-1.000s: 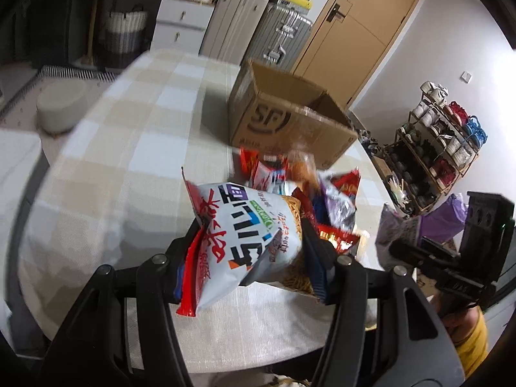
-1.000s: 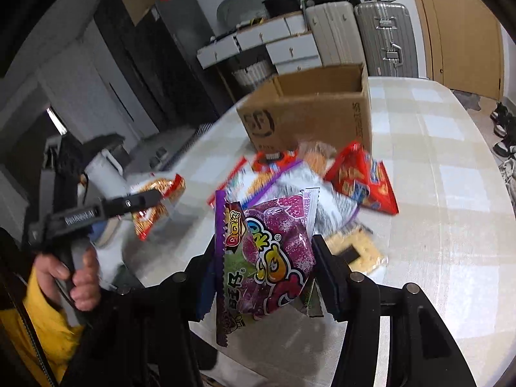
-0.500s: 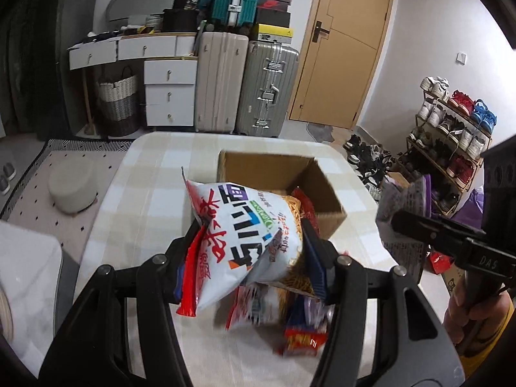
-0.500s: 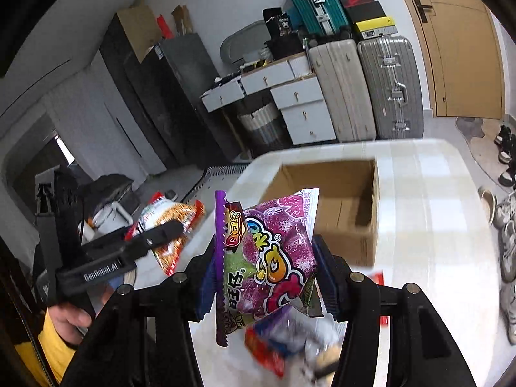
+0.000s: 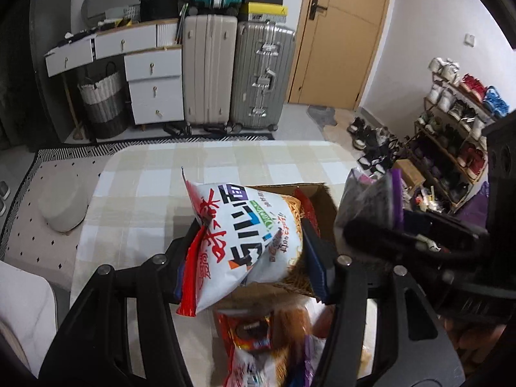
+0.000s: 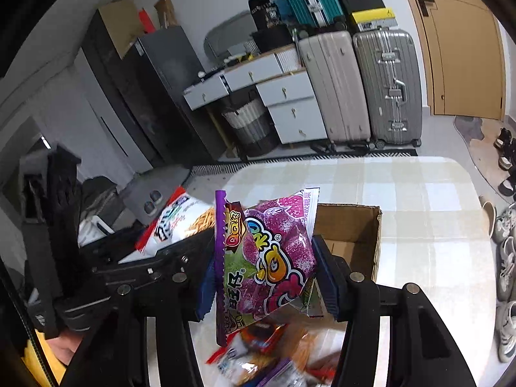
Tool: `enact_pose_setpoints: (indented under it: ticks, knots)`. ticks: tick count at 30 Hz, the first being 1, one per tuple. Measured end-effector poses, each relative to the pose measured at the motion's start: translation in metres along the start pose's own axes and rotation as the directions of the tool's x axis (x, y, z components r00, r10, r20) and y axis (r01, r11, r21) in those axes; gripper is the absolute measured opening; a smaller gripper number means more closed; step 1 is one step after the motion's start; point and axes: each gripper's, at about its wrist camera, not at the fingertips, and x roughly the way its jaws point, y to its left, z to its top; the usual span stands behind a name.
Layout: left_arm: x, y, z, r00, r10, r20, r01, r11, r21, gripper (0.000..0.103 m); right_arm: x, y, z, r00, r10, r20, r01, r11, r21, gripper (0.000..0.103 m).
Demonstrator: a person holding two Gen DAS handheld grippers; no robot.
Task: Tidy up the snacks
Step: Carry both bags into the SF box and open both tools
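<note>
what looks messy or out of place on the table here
The loose snack packets lie in a jumbled heap on the checked tablecloth in front of the cardboard box, overlapping at odd angles. The box itself sits upright and undamaged.

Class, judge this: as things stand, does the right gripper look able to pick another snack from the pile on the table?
Probably not yet. The right gripper is already shut on the purple candy bag, so its fingers are occupied; the pile lies below it.
</note>
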Motion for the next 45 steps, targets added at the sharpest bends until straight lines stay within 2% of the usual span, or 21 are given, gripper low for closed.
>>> enact_pose_setpoints:
  ticks: [2,6,11,15,19,27,31,35,37,41,42,44,45]
  knots:
    - [0.025,0.001,0.008,0.999,0.025,-0.029,-0.025,1.000,0.003,0.054,0.018,-0.005,0.000,1.000,-0.013,-0.028,0.013,1.000,0.001,0.054]
    - [0.070,0.010,0.012,0.995,0.024,-0.096,-0.025,1.000,-0.012,0.054,0.050,-0.023,-0.002,0.996,-0.043,-0.074,0.045,0.999,0.027,0.054]
    - [0.115,0.013,0.005,0.988,0.045,-0.149,-0.044,0.999,0.012,0.054,0.081,-0.045,-0.007,0.990,-0.049,-0.136,0.058,0.996,0.061,0.054]
    - [0.135,0.010,-0.010,0.982,0.062,-0.179,-0.056,0.998,0.039,0.054,0.098,-0.063,-0.013,0.982,-0.034,-0.187,0.051,0.995,0.091,0.054]
    - [0.151,0.009,-0.023,0.979,0.064,-0.194,-0.054,0.997,0.057,0.054,0.106,-0.072,-0.017,0.975,-0.056,-0.215,0.076,0.993,0.087,0.054]
    - [0.160,0.004,-0.026,0.980,0.074,-0.187,-0.056,0.994,0.099,0.055,0.110,-0.074,-0.020,0.973,-0.080,-0.218,0.096,0.993,0.065,0.056]
    - [0.159,0.001,-0.032,0.972,0.053,-0.231,-0.028,0.993,0.113,0.055,0.111,-0.072,-0.023,0.972,-0.071,-0.222,0.088,0.994,0.067,0.058]
    - [0.154,-0.006,-0.034,0.979,0.063,-0.196,-0.032,0.987,0.157,0.056,0.111,-0.067,-0.025,0.972,-0.076,-0.223,0.089,0.995,0.046,0.061]
    - [0.150,-0.010,-0.034,0.981,0.061,-0.185,-0.029,0.985,0.172,0.065,0.110,-0.067,-0.025,0.974,-0.072,-0.215,0.084,0.995,0.050,0.063]
    - [0.143,-0.010,-0.032,0.981,0.056,-0.184,-0.025,0.986,0.166,0.072,0.106,-0.071,-0.025,0.978,-0.064,-0.197,0.082,0.993,0.084,0.068]
    - [0.141,-0.010,-0.031,0.982,0.065,-0.178,-0.036,0.985,0.166,0.077,0.105,-0.072,-0.024,0.979,-0.057,-0.195,0.076,0.993,0.092,0.069]
    - [0.135,-0.007,-0.030,0.984,0.075,-0.160,-0.049,0.986,0.161,0.082,0.101,-0.070,-0.022,0.981,-0.057,-0.184,0.073,0.994,0.083,0.074]
    - [0.133,-0.006,-0.029,0.984,0.081,-0.157,-0.056,0.986,0.159,0.083,0.099,-0.069,-0.022,0.983,-0.056,-0.175,0.071,0.994,0.081,0.082]
